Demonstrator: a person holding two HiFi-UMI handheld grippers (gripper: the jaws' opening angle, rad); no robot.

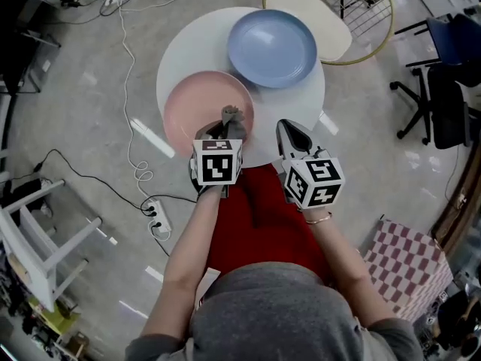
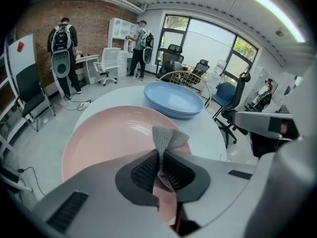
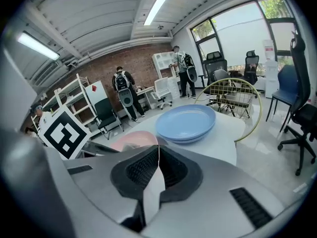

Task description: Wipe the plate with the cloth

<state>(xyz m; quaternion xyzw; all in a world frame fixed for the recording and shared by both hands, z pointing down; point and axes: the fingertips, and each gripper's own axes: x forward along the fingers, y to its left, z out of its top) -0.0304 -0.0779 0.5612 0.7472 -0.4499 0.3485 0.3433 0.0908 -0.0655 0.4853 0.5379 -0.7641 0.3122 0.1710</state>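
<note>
A pink plate (image 1: 197, 108) lies at the near left of a round white table (image 1: 180, 54); it fills the left gripper view as the pink plate (image 2: 104, 135). My left gripper (image 1: 224, 125) hovers over its near right rim, shut on a small grey cloth (image 2: 167, 139) that sticks up from the jaws, also seen as the grey cloth (image 1: 230, 114). My right gripper (image 1: 288, 132) is over the table's near edge, right of the pink plate, shut with nothing between its jaws. A blue plate (image 1: 272, 47) sits behind, also seen as the blue plate (image 3: 187, 122).
A cream chair (image 1: 314, 17) with a gold wire frame stands beyond the table. Cables and a power strip (image 1: 156, 216) lie on the floor at the left. A white rack (image 1: 37, 239) is at the near left, office chairs (image 1: 440, 96) at the right. Two people with backpacks stand far back.
</note>
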